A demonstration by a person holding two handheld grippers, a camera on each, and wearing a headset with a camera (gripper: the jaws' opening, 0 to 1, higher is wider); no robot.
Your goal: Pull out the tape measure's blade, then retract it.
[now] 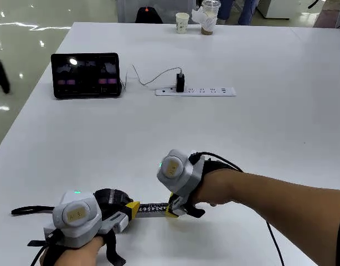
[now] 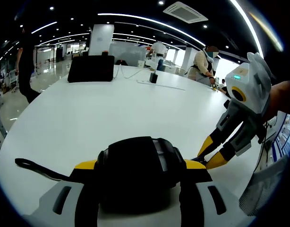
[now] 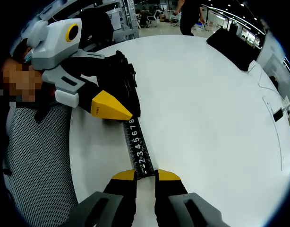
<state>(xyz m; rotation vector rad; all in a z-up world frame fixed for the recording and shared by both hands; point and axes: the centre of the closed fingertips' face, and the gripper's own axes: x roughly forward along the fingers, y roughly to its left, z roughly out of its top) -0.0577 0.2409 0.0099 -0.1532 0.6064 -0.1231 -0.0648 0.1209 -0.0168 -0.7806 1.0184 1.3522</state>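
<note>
Tape measure (image 1: 113, 197) sits near the left on the white table (image 1: 225, 144), its case gripped tight by the left gripper (image 2: 140, 163), and the right gripper (image 3: 146, 175), pinching the short blade (image 3: 138, 144) by its tip, should pull straight right, slowly and flat.

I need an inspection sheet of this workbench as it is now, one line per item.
Surface: white table.
Job's things: black tape measure on the table; blade drawn out a short way.
Clutter: tablet mid-table; paper cup, plastic cup at the far edge.
Grippers: left gripper shut on the tape measure; right gripper shut on the blade's end.
Cables: power strip with charger and thin cable; black cable from the right gripper.
Surroundings: glossy floor, people standing beyond the table.
</note>
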